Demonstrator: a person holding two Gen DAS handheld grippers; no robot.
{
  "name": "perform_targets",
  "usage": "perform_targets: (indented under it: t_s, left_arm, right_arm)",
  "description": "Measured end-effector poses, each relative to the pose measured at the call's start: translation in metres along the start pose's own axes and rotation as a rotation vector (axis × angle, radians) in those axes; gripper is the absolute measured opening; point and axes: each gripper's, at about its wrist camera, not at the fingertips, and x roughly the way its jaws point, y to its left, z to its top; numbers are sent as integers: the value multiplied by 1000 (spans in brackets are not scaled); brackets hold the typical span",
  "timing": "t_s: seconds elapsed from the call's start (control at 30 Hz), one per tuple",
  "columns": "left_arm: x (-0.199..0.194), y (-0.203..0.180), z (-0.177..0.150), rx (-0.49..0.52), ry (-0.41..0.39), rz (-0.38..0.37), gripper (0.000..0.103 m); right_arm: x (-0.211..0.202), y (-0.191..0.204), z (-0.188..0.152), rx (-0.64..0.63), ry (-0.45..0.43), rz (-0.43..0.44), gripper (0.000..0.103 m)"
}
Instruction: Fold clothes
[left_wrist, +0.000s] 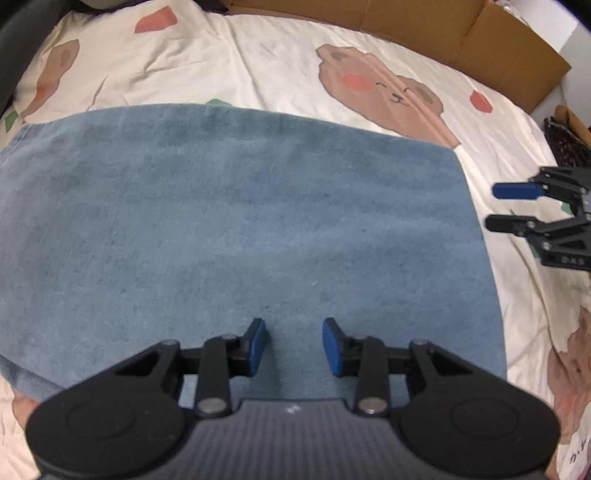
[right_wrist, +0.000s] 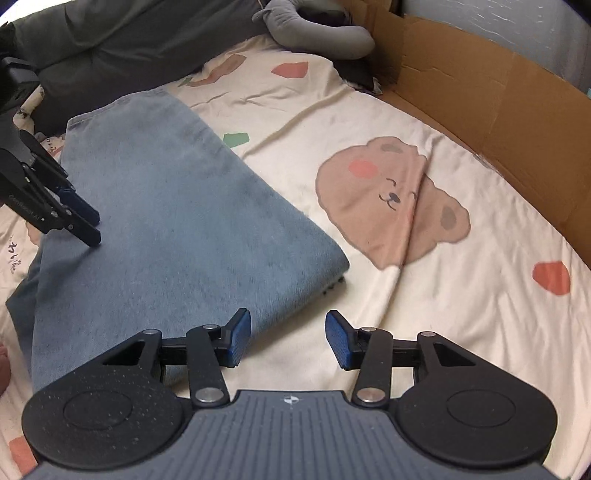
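One folded blue denim garment lies flat on the cream bedsheet with brown bear prints; in the right wrist view its long axis runs from the near left up toward the dark grey bedding at the far end. Two grippers are visible. The left gripper hangs over the near part of the garment, its blue pads spread apart with only cloth below — nothing pinched. The right gripper is also spread, straddling the garment's right edge: one pad over denim, the other over bare sheet. To the right of the garment the sheet is open up to one brown cardboard wall.
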Motion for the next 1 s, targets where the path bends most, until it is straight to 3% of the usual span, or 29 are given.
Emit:
perform_targets:
  t_s: [0.1,0.17,0.43,0.77,1.0]
  left_arm:
    - [-2,-2,8,4,-25,-6,36]
    - [-3,-3,14,-1,-46,-15,36]
    - [6,0,29,-11,-72,-19,36]
    - [20,-1,28,-4,-26,20,36]
    - [14,-8,16,-3,-20,13,36]
  right_arm:
    - [10,-1,10,-1,-18,-2,50]
    - [14,0,17,-9,-29,7,41]
    - [40,3,21,-100,-3,11,35]
    - [48,8,17,-134,26,-2,36]
    - [28,15,9,-86,25,0,36]
